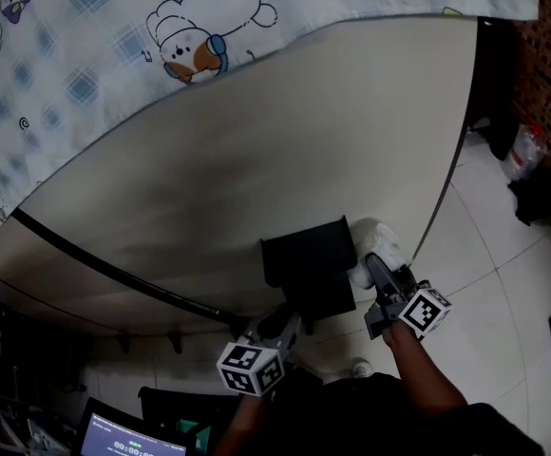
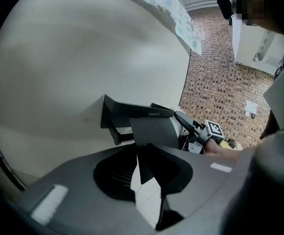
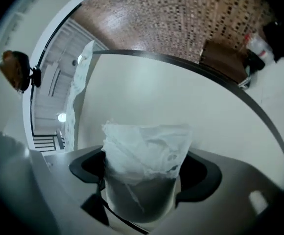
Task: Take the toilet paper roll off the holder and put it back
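Against a pale wall (image 1: 256, 160) above white floor tiles (image 1: 503, 255), the right gripper (image 1: 372, 266) clamps the ragged toilet paper roll (image 3: 142, 160) just beside the black holder (image 1: 309, 255), whose cover (image 2: 152, 131) the left gripper (image 1: 290, 323) pinches with jaws nearly closed; loose sheets could snag and tear, or the cover slip free

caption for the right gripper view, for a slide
Right gripper clamped on a toilet roll, its loose paper ragged on top, pale wall behind.
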### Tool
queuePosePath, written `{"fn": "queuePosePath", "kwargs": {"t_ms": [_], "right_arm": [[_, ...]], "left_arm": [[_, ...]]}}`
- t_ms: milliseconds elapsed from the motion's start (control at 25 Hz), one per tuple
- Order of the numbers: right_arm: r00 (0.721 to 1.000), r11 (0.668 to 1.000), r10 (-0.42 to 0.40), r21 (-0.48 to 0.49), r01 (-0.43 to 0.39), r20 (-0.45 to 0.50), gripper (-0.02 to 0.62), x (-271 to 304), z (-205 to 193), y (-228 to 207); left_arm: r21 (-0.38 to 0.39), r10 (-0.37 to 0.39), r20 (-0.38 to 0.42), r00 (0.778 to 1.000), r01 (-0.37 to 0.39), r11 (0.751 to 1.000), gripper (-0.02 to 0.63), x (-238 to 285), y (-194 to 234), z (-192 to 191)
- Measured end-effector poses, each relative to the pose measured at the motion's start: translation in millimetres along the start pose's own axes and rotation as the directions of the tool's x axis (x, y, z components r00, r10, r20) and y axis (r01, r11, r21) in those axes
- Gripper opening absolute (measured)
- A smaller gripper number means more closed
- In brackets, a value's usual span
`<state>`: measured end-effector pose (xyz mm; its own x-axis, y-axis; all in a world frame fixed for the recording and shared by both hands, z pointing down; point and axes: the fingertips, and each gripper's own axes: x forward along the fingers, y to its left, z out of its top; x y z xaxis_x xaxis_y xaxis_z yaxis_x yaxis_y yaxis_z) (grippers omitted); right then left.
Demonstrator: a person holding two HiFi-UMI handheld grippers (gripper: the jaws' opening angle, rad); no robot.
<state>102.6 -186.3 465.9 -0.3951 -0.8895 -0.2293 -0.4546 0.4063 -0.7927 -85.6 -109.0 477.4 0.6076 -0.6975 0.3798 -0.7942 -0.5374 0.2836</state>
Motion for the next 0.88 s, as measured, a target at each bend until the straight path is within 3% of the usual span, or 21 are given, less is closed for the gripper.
{"fn": "queuePosePath", "kwargs": {"t_ms": [240,640,880], "right_arm": [[0.999,0.998,0.019,0.066,-0.021,0.034,0.434,5.6,-4.3,-7.0],[0.998,0.998,0.027,0.049,-0.030,0.064,0.430,8.9,-5.6,-8.9],[0.992,0.987,0.099,0.122,-0.107,0.072,0.430,7.5,-10.9,-5.9]], "left_arm": [[-0.021,-0.023,0.002,1.000,0.023,1.000,0.086,0.2,-3.1,2.2],[-0.050,-0.051,0.011,0.999,0.051,0.997,0.086,-1.9,-3.6,6.1],[-0.093,-0.078,0.023,0.997,0.080,0.992,0.083,-5.9,-2.4,6.2]]}}
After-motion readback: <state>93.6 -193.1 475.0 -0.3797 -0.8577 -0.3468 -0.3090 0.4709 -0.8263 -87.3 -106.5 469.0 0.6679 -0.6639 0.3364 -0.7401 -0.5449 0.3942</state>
